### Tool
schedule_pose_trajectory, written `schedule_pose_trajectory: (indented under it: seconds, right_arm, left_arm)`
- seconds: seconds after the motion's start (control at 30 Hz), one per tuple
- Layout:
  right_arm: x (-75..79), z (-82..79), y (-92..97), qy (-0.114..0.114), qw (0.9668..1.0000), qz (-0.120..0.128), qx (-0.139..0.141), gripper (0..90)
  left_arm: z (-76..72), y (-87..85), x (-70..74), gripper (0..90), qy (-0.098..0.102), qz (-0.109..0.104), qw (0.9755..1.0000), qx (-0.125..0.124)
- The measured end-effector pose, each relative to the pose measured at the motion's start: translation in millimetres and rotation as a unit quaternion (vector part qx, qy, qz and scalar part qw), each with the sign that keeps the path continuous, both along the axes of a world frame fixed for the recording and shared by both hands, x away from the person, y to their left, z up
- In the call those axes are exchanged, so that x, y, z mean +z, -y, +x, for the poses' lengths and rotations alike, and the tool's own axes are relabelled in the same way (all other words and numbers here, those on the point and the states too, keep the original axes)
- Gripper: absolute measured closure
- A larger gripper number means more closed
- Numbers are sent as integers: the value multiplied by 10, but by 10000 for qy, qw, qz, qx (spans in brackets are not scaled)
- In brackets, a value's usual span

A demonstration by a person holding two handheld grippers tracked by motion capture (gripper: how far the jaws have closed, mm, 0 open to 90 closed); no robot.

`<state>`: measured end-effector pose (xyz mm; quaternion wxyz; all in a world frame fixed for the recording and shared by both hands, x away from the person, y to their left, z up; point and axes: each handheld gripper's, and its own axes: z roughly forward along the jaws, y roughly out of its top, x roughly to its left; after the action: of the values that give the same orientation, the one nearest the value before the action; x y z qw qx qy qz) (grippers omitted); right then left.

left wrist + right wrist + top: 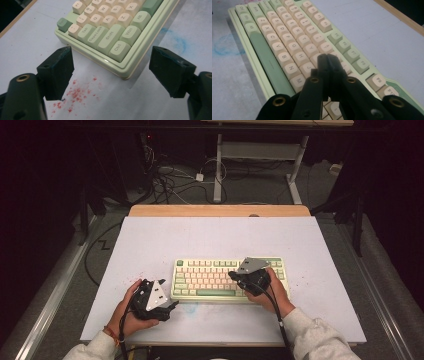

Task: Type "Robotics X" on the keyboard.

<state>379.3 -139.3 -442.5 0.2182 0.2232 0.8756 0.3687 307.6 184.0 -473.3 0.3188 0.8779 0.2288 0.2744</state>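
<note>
High view shows a keyboard (227, 280) lying flat near the front of a white table (150, 240). Its long side runs left to right across the table.

The right gripper (235, 276) is over the right half of the keyboard. Its jaws are shut tight together with nothing between them. In the right gripper view the closed tips (327, 61) point down at the cream keys in the middle rows, near J and K. The tips are very close to the keys, but I cannot tell if they touch one. I think this hand is about to press a key, so the keys lie straight below and just ahead of the tips.

The left gripper (172, 306) sits off the keyboard, by its front left corner. Its jaws are wide open and hold nothing. In the left gripper view the corner with the Ctrl key (118, 48) lies just ahead, between the two black pads (57, 67).

The right hand is the nearer one to the letter keys. Nothing stands in its way.

Small red specks (75, 96) and a faint blue smudge (175, 37) mark the table beside the keyboard. They are flat stains and block nothing.
</note>
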Motion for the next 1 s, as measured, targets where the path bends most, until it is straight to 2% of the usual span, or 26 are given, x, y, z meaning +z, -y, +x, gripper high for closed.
schedule_pose_trajectory:
  seconds: [0.1,0.27,0.4,0.47,0.8,0.93,1.0]
  right_arm:
    - [-26,60,-46,-51,10000,-69,1,900]
    - [-68,153,-128,-97,9998,-190,-23,900]
    - [-101,197,-167,-158,9993,-318,-86,900]
    - [-119,216,-170,-192,9991,-360,-127,900]
    - [-130,225,-179,-188,9989,-395,-157,900]
    - [-141,219,-193,-218,9985,-493,-123,900]
    - [-139,208,-187,-269,9986,-447,-132,899]
  left_arm:
    - [-6,12,-6,189,8,80,10000,-16]
    - [-4,0,-2,189,-7,49,10000,-3]
    - [-5,1,-14,191,-55,131,9999,-42]
    - [-4,-3,-13,191,-76,107,9999,-55]
    - [-8,-2,-12,191,-57,107,9999,-43]
    - [-2,-11,-6,192,-49,30,10000,-13]
    - [0,-8,-11,193,-54,56,10000,-5]
